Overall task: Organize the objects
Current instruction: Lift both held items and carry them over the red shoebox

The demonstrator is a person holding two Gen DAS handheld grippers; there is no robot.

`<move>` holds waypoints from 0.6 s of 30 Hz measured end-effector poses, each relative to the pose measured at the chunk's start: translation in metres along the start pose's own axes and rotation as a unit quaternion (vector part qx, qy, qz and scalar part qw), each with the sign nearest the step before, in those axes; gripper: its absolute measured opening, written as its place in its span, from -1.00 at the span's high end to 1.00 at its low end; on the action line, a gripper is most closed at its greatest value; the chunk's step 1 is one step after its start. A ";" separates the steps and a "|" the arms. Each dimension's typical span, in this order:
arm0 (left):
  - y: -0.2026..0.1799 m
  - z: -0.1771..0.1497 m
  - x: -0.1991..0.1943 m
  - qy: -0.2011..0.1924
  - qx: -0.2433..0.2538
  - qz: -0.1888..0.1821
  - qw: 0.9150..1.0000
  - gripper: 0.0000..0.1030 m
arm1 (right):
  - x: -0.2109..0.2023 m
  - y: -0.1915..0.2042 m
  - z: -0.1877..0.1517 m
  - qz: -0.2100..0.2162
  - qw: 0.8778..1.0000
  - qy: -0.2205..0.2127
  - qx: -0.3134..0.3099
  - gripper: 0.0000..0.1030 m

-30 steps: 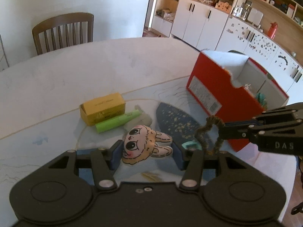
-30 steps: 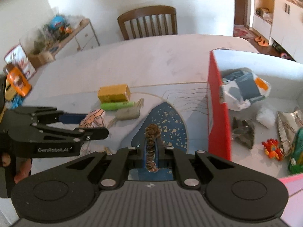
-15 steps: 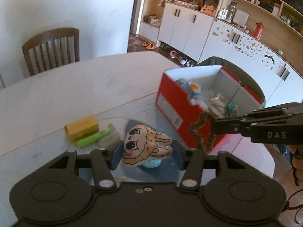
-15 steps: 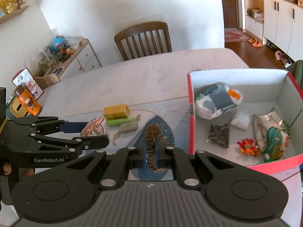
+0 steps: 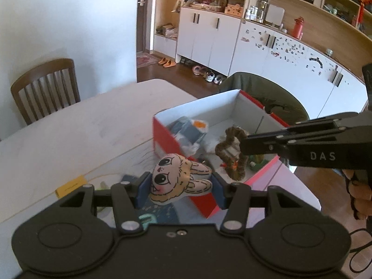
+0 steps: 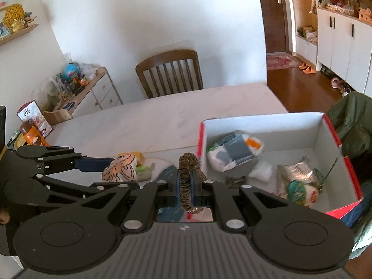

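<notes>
My left gripper (image 5: 177, 187) is shut on a flat plush rabbit head (image 5: 176, 179), held in the air just short of the red box's near wall (image 5: 162, 144). In the right wrist view the same rabbit head (image 6: 119, 168) shows at the left, left of the box (image 6: 325, 139). My right gripper (image 6: 186, 183) is shut on a brown twisted hair tie (image 6: 186, 181); the left wrist view shows this hair tie (image 5: 230, 153) hanging over the open box. Inside the box lie a white and grey packet (image 6: 234, 151), a snack bag (image 6: 300, 181) and other small items.
On the white table (image 6: 162, 118) stay a yellow box (image 5: 69, 186), a green tube (image 6: 144, 169) and a blue speckled mat (image 6: 169, 174). A wooden chair (image 6: 169, 72) stands at the far side. A chair draped with a green jacket (image 5: 267, 93) is behind the box.
Both grippers have risen and moved toward the red box with their objects. The box's inside is now in view from the left wrist, and the hair tie hangs over it.
</notes>
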State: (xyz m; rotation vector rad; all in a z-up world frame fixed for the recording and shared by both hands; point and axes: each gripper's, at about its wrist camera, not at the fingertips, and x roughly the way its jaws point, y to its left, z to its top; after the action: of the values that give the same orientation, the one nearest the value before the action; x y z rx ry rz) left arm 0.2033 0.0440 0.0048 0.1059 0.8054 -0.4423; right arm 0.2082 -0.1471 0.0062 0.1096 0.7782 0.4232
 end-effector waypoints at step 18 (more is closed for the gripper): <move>-0.064 0.041 0.065 0.018 0.023 -0.005 1.000 -0.04 | 0.008 -0.104 0.028 -0.014 1.000 0.001 0.005 0.84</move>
State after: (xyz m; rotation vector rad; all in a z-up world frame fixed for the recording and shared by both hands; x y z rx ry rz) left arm 0.2435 -0.0469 -0.0086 0.1530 0.8313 -0.4707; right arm 0.2678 -0.2371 -0.0051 0.1089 0.7828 0.3934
